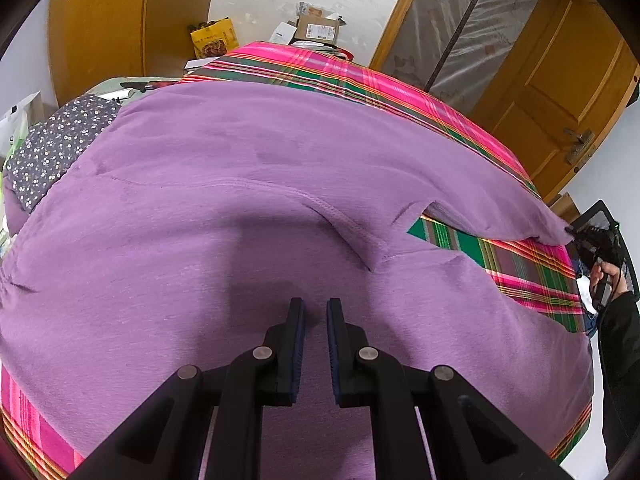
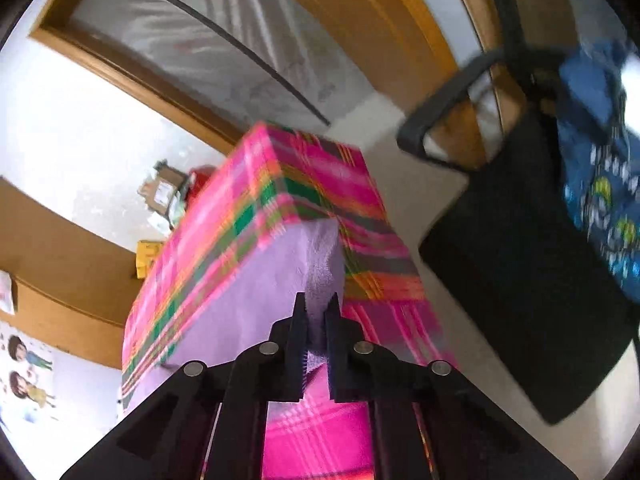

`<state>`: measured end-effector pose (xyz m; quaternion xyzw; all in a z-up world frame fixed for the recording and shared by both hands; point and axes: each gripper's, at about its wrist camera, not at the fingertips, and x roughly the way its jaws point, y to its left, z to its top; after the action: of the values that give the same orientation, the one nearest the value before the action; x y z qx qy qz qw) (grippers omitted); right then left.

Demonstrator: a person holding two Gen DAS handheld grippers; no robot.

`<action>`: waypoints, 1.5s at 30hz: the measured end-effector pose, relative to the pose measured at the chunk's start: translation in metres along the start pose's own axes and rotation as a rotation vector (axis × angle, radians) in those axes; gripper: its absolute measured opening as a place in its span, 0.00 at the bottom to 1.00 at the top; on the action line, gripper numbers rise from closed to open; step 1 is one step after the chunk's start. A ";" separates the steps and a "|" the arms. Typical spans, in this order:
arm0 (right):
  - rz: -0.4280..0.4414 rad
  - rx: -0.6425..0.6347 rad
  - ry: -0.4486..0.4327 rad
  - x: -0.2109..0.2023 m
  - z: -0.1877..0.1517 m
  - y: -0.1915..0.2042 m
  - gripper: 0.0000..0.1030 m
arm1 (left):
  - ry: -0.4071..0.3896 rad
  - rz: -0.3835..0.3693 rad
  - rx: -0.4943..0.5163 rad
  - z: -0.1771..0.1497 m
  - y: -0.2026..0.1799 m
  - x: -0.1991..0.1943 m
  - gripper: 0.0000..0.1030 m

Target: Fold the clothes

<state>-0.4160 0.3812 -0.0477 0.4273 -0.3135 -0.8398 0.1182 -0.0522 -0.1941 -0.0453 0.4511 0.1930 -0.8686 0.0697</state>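
Plaid bedspread point(image 1: 520, 264) under purple garment point(image 1: 240, 184): your right gripper point(image 2: 316, 312) clenches its sleeve end off the bedspread's edge, sleeve running back toward your left gripper point(image 1: 315, 312), which hangs slightly parted, gripping nothing, above the body.

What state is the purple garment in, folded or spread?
Mostly spread: the purple garment lies flat over the plaid cover, one sleeve end pinched in the right gripper.

Wrist views downward; bed point(image 1: 520, 264) shared (close)

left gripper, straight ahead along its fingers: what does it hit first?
Most likely the purple garment spread on the plaid sheet. The left gripper points down at it with nothing between; how close the tips are is unclear.
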 end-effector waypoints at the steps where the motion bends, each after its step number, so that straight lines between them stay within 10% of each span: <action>1: 0.013 -0.015 -0.048 -0.008 0.004 0.005 0.07 | 0.000 0.001 0.001 0.000 0.000 0.000 0.10; 5: -0.004 -0.068 -0.111 -0.018 0.013 0.015 0.07 | 0.000 -0.003 0.001 0.000 0.000 0.000 0.10; 10: -0.127 -0.056 0.055 0.008 0.005 0.002 0.12 | 0.000 -0.008 0.002 0.000 0.000 0.001 0.10; 20: -0.185 -0.208 -0.039 -0.007 0.013 0.034 0.43 | 0.003 -0.012 0.013 0.001 -0.006 0.003 0.10; 28: -0.226 -0.498 0.138 0.062 0.005 0.096 0.43 | 0.012 -0.013 0.021 0.004 -0.010 0.006 0.10; 37: -0.337 -0.615 0.148 0.088 0.004 0.109 0.43 | 0.011 -0.005 0.023 0.006 -0.012 0.008 0.10; 45: -0.361 -0.729 0.139 0.103 -0.009 0.123 0.04 | 0.008 -0.003 0.028 0.005 -0.015 0.010 0.10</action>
<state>-0.4802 0.2340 -0.0410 0.4615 0.0936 -0.8721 0.1334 -0.0663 -0.1823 -0.0464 0.4552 0.1817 -0.8695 0.0614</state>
